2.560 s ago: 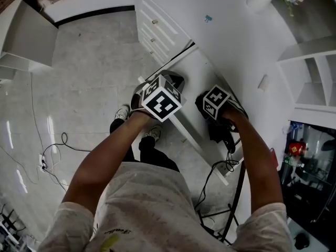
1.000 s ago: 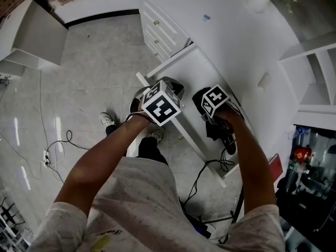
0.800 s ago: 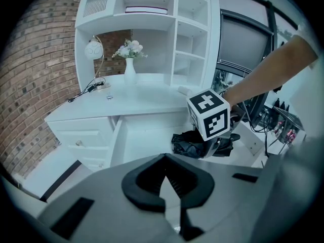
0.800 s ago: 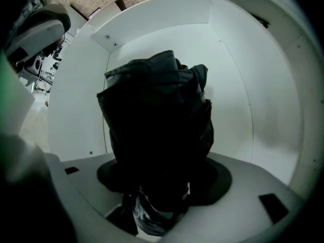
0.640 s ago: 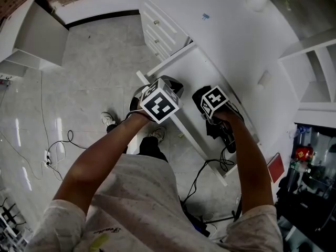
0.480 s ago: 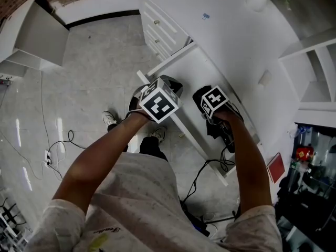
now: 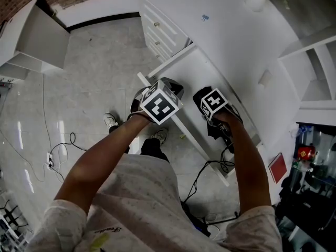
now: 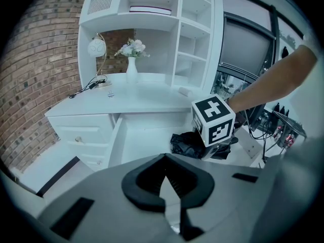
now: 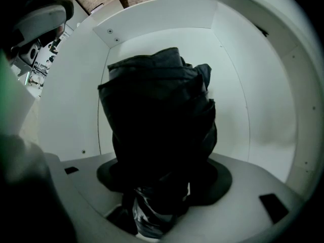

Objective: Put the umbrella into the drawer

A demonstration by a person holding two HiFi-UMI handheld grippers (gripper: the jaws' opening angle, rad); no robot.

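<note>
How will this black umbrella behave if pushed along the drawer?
Probably soft outside: the umbrella shows loose, rumpled fabric folds. Likely to drag rather than roll in the drawer. Seems light: the right gripper holds it by one end.

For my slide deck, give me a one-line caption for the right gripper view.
Right gripper clamped on a black folded umbrella, holding it inside the open white drawer.

The white desk [image 8: 152, 103], its drawer [image 8: 149, 142] open, carries a vase [image 8: 131, 71] and lamp [image 8: 96, 48].

Pale speckled T-shirt [image 7: 142, 203]; grey left claw [image 8: 165, 161]
</note>
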